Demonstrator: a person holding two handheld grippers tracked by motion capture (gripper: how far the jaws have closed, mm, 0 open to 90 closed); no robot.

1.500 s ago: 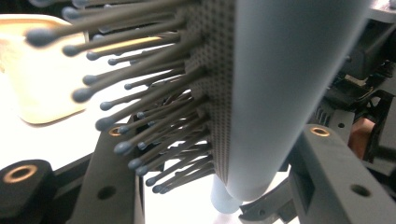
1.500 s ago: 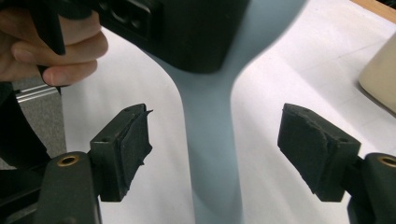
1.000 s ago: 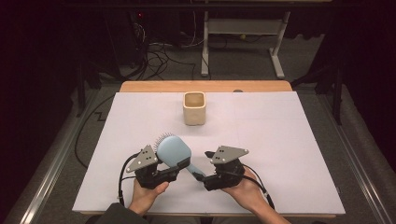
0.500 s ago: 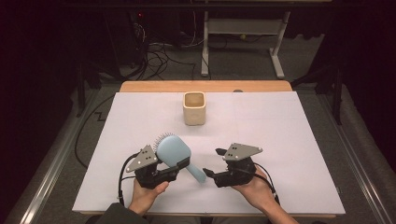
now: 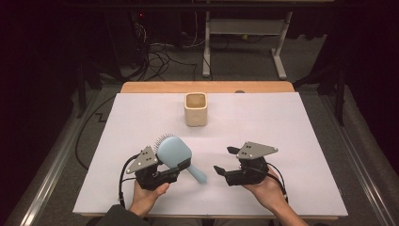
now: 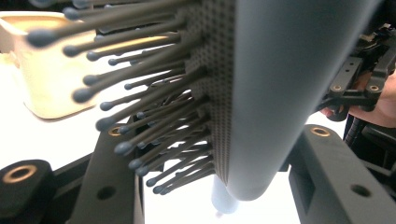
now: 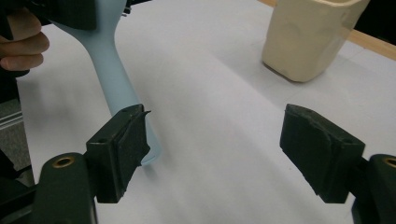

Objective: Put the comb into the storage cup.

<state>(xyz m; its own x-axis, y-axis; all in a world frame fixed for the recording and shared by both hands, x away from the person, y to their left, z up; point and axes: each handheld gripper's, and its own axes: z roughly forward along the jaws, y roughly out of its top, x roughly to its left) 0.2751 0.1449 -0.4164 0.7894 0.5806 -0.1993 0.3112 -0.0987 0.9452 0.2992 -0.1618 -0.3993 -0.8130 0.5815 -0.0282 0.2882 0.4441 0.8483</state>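
Pale-blue hairbrush (image 5: 175, 154), lower left of centre in the high view, is clamped at its head by the left tongs (image 5: 165, 175), bristles turned away and handle slanting down to the right, probably so the free handle is offered across. Right tongs (image 5: 225, 162) stand wide apart just beside that handle, holding nothing. Cream cup (image 5: 195, 108) waits upright, well apart, at upper centre of the white-covered bench (image 5: 291, 122), a likely destination.
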